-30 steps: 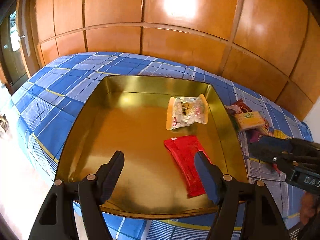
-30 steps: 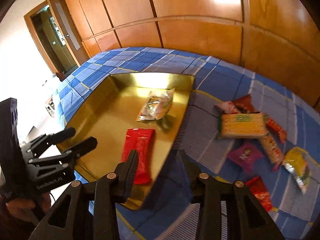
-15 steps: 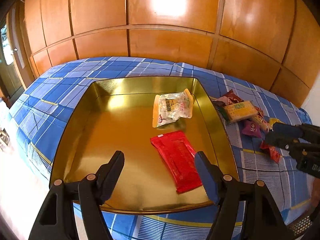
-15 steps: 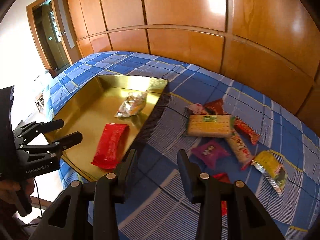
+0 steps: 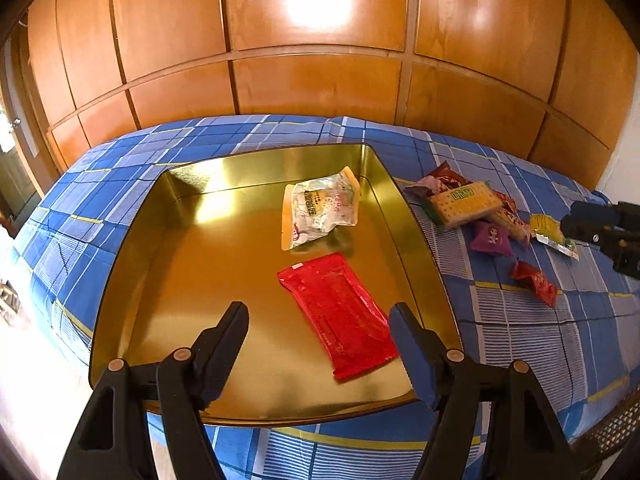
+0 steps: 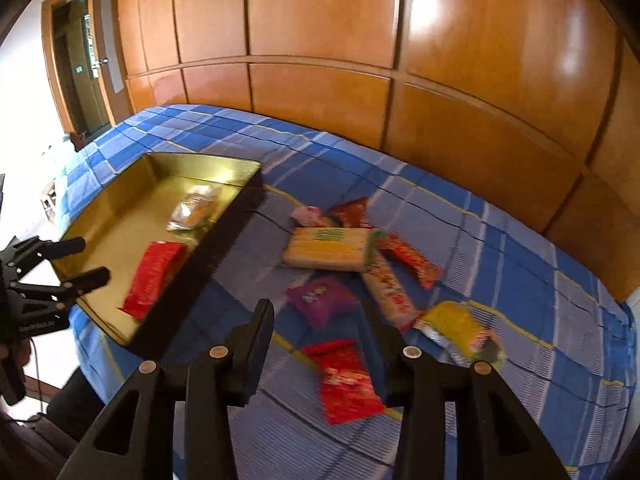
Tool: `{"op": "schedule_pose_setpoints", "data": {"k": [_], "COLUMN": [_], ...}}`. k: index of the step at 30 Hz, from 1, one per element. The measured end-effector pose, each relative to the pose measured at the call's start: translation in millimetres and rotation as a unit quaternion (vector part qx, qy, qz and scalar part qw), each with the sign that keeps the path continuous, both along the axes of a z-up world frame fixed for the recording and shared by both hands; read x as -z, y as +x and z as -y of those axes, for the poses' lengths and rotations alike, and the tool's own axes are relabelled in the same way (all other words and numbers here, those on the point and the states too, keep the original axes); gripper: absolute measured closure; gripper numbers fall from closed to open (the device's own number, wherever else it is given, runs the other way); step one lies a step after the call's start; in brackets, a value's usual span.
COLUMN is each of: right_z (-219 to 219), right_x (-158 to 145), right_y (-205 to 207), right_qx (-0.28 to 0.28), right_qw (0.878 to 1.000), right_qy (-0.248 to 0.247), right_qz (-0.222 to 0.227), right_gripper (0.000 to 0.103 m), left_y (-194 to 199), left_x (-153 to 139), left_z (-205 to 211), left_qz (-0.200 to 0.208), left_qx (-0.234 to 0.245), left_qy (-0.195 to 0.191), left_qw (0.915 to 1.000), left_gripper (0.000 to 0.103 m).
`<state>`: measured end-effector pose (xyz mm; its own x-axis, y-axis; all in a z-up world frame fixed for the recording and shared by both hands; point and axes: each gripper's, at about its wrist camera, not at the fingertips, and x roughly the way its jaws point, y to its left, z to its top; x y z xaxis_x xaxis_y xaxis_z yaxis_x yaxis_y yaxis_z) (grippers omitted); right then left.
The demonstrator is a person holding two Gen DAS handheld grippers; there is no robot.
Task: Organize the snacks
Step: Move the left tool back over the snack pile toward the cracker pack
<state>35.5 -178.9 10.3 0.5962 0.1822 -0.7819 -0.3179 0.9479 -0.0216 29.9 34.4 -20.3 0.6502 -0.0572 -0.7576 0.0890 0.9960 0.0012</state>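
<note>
A gold tray [image 5: 132,264] [image 6: 120,208] lies on the blue plaid bed. In it are a long red packet [image 5: 338,312] [image 6: 154,274] and a clear yellow-edged bag [image 5: 320,208] [image 6: 194,208]. Right of the tray lies a pile of snacks: a cracker pack [image 5: 464,202] [image 6: 328,248], a purple packet [image 5: 490,238] [image 6: 320,298], a small red packet [image 5: 534,280] [image 6: 348,380] and a yellow bag [image 5: 550,232] [image 6: 460,328]. My left gripper [image 5: 318,334] is open and empty above the tray's near side. My right gripper [image 6: 324,340] is open and empty above the small red packet.
A wooden panelled wall [image 5: 320,60] runs behind the bed. A doorway [image 6: 76,64] is at the far left. The bed's near edge [image 5: 320,444] drops off below the tray. More red snack sticks [image 6: 408,258] lie beside the cracker pack.
My right gripper has swung right from the tray's corner to above the loose snack pile. My left gripper has drawn back and up, so the tray looks smaller.
</note>
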Motion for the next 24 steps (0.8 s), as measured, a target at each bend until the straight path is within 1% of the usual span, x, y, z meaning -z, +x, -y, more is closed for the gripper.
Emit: {"op": "schedule_pose_setpoints", "data": {"k": [4,8,12,14,16,17,18,21,24], "right_z": [30.1,72.5,123.0,151.0,167.9,173.5,177.6,183.6,180.2], "right_x": [2.6,11.7,33.1,47.0,55.7,56.9,54.9,48.6,45.4], "right_y": [4.3,11.7,20.1,21.6,22.9,25.0,25.5,25.4,25.1], "right_qx": [0.019,0.052,0.101,0.138,0.168,0.183,0.191,0.194,0.185], "right_qw": [1.000,0.998,0.994,0.989,0.983,0.979,0.978,0.976,0.978], "right_qy": [-0.013,-0.026,-0.031,-0.013,0.003,0.005,0.017,0.058,0.064], "right_qz": [-0.003,-0.014,-0.040,-0.056,-0.078,-0.085,-0.081,-0.076,-0.071], "right_gripper": [0.060,0.059,0.059,0.059,0.059,0.059,0.059,0.059,0.059], "left_y": [1.3,3.3,6.2,9.5,14.7,17.6,20.8,31.6,47.2], "left_x": [-0.1,-2.2,-6.7,-9.2,-12.9,-14.8,-16.6,-20.8,-22.6], "left_z": [6.0,14.2,25.9,33.4,43.3,48.4,54.1,71.4,92.9], "left_qz": [-0.001,-0.001,0.004,0.003,0.002,0.002,0.001,0.000,-0.007], "left_qx": [0.011,0.031,0.060,0.076,0.098,0.109,0.123,0.160,0.197], "left_qy": [0.005,0.011,0.022,0.026,0.031,0.032,0.033,0.042,0.053], "left_qw": [0.9999,0.9994,0.9980,0.9968,0.9947,0.9935,0.9918,0.9863,0.9788], "left_gripper": [0.030,0.030,0.033,0.035,0.036,0.036,0.037,0.040,0.040]}}
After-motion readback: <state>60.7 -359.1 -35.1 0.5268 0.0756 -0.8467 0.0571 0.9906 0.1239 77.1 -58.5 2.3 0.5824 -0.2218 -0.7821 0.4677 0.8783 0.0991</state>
